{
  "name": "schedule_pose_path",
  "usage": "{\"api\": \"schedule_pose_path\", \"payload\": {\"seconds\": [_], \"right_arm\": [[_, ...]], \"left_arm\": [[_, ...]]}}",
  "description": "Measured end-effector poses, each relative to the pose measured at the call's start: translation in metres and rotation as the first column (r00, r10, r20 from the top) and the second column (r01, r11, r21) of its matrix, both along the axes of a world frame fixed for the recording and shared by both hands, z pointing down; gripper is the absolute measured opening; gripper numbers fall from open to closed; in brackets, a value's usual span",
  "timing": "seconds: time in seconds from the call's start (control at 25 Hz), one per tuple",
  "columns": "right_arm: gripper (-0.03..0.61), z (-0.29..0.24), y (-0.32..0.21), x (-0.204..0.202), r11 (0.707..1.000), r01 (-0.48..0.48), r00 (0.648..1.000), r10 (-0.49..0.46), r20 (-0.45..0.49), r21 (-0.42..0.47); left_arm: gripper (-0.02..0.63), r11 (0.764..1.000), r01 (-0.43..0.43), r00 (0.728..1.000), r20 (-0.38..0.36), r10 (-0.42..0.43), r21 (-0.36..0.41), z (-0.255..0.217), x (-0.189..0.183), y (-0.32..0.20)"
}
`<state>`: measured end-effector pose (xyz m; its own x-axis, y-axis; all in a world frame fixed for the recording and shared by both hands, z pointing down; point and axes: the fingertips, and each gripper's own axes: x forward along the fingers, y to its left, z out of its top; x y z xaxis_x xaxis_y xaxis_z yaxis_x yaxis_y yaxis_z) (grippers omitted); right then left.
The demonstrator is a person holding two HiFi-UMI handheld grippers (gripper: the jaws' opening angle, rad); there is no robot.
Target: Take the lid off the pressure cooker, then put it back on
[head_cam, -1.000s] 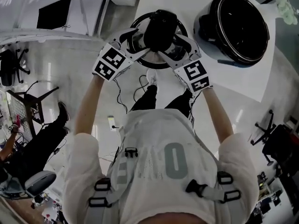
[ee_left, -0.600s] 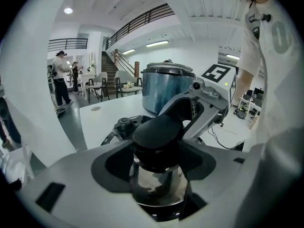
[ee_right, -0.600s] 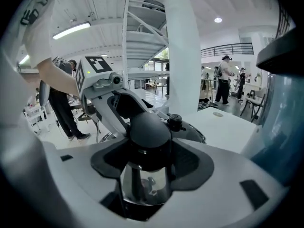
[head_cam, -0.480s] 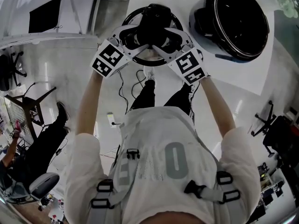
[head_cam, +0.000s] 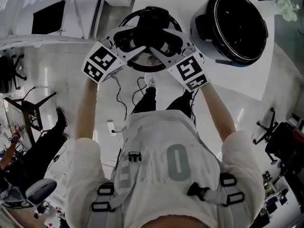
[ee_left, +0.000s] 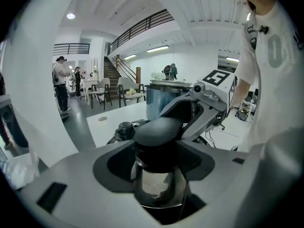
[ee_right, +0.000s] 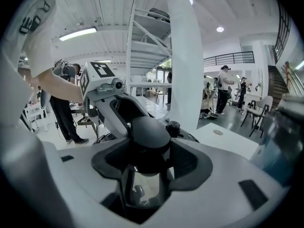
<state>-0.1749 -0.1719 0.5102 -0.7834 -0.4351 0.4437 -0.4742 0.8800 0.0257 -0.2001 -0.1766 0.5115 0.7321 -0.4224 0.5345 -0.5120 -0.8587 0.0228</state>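
Head view: the left gripper and right gripper pinched the lid's knob from opposite sides. The lid hung at the table edge, apart from the open cooker.

Left gripper view: the jaws had just been closing, with their pads pressed on the knob.

Right gripper view: the same, with the knob clamped.

Removal looked done. The next move would likely call for carrying the lid level over the cooker and lowering it squarely.

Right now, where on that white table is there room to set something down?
The widest bare patch of table lies between the open pressure cooker and the table's near edge, toward the corner. A narrow strip runs between cooker and lid. Around the lid, at the table's edge, it is crowded.
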Motion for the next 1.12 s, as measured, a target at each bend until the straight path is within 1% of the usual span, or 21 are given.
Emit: {"api": "schedule_pose_path", "payload": {"seconds": [0.24,0.36,0.48,0.56,0.72,0.92,1.0,1.12], "right_arm": [[0.258,-0.066,-0.005,-0.029,0.994,0.022,0.999,-0.027,0.045,0.106],[0.258,-0.104,-0.011,-0.039,0.985,0.03,0.997,-0.041,0.06,0.17],[0.258,-0.142,-0.019,-0.038,0.972,0.024,0.997,-0.042,0.072,0.232],[0.258,-0.166,-0.024,-0.028,0.964,0.021,0.996,-0.043,0.076,0.265],[0.258,-0.205,-0.03,0.009,0.951,0.016,0.996,-0.042,0.076,0.307],[0.258,-0.224,-0.039,0.086,0.937,-0.022,0.999,0.012,0.031,0.349],[0.258,-0.227,-0.044,0.12,0.936,-0.033,0.999,0.028,0.02,0.35],[0.258,-0.223,-0.051,0.175,0.941,-0.042,0.999,0.043,0.003,0.336]], "left_arm": [[0.265,0.995,0.029,0.998,0.059,-0.035,0.092,-0.066,-0.032,-0.004],[0.265,0.986,0.036,0.996,0.075,-0.049,0.165,-0.103,-0.042,-0.009],[0.265,0.97,0.036,0.996,0.071,-0.055,0.241,-0.142,-0.04,-0.017],[0.265,0.96,0.043,0.997,0.05,-0.059,0.277,-0.167,-0.031,-0.023],[0.265,0.946,0.037,0.998,0.034,-0.051,0.323,-0.207,0.007,-0.03],[0.265,0.932,0.001,1.0,-0.005,0.001,0.361,-0.227,0.084,-0.04],[0.265,0.932,-0.004,1.0,-0.018,0.011,0.362,-0.23,0.119,-0.045],[0.265,0.94,-0.008,0.999,-0.035,0.021,0.342,-0.225,0.174,-0.053]]}}
